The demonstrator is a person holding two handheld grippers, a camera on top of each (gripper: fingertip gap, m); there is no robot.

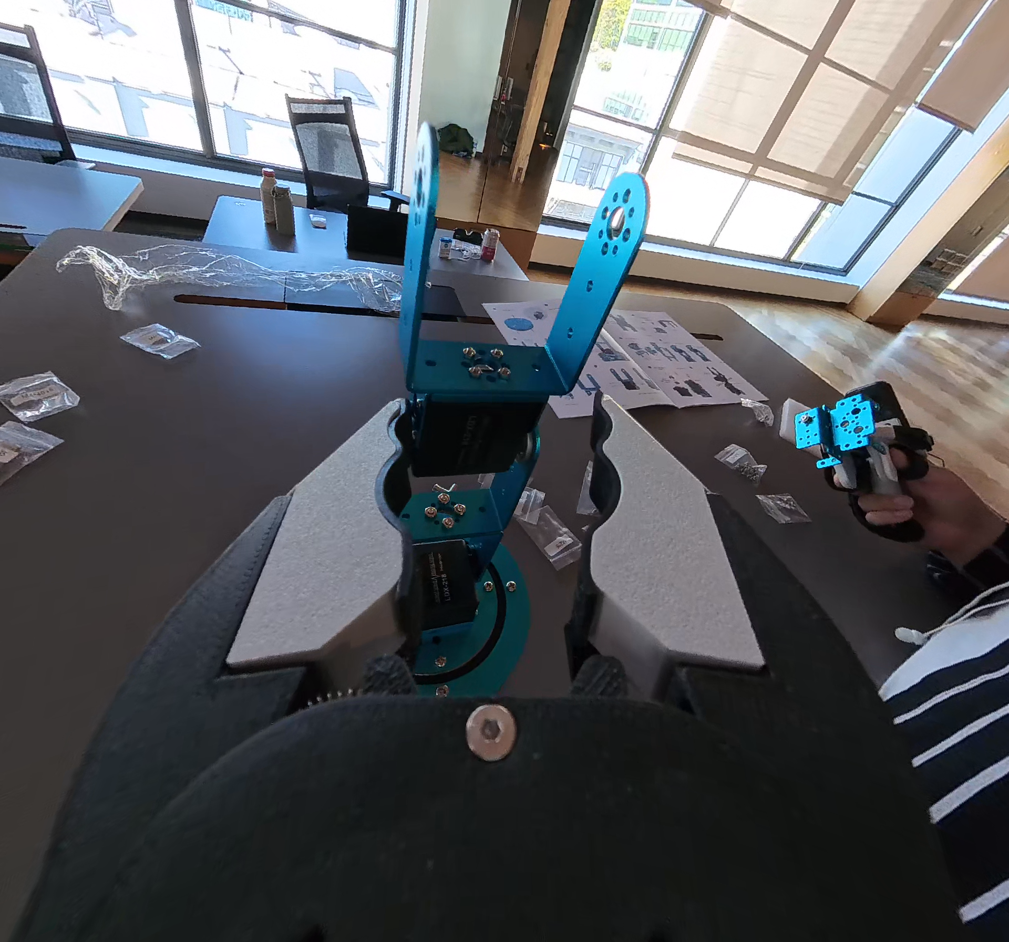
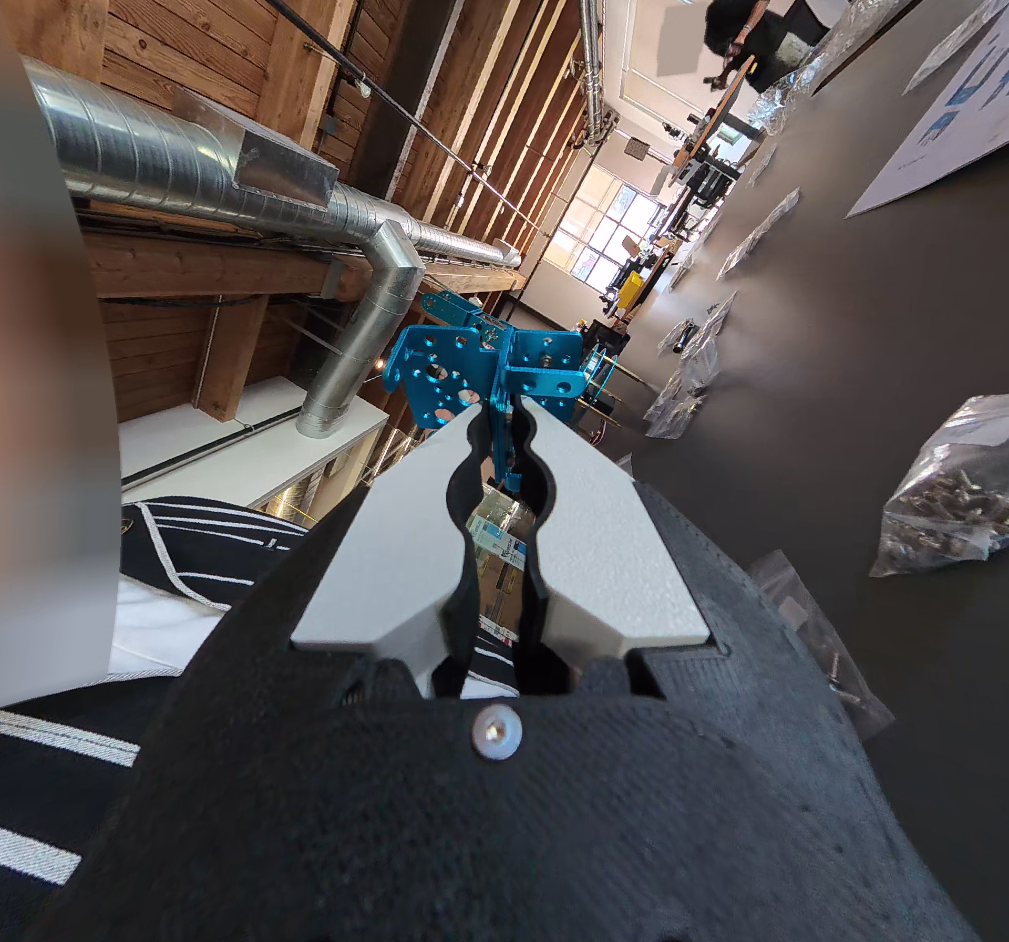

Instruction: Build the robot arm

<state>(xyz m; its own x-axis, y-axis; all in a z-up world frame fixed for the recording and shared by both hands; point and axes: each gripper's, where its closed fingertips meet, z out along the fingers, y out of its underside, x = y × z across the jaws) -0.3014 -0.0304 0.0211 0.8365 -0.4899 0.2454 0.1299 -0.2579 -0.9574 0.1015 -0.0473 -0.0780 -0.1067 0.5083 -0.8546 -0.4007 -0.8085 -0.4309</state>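
Left gripper (image 1: 497,419): your jaws stand wide around the blue servo-arm assembly (image 1: 475,435), one finger touching its upper servo.

Right gripper (image 2: 505,413): your jaws pinch narrow on a blue perforated bracket (image 2: 480,370), held tilted off the dark table (image 2: 819,370).

Right gripper (image 2: 499,416) is closed on a blue bracket (image 2: 480,370); the thin plate is pinched between the fingertips (image 2: 551,424), the perforated body sticking out past them. View is rolled sideways: dark table (image 2: 852,370) at right, with a bag of screws (image 2: 950,501), smaller bags (image 2: 693,364) and a printed sheet (image 2: 950,113) laid on it. Silver duct (image 2: 180,162) and wood beams are seen left; striped sleeve (image 2: 207,539) lower left.
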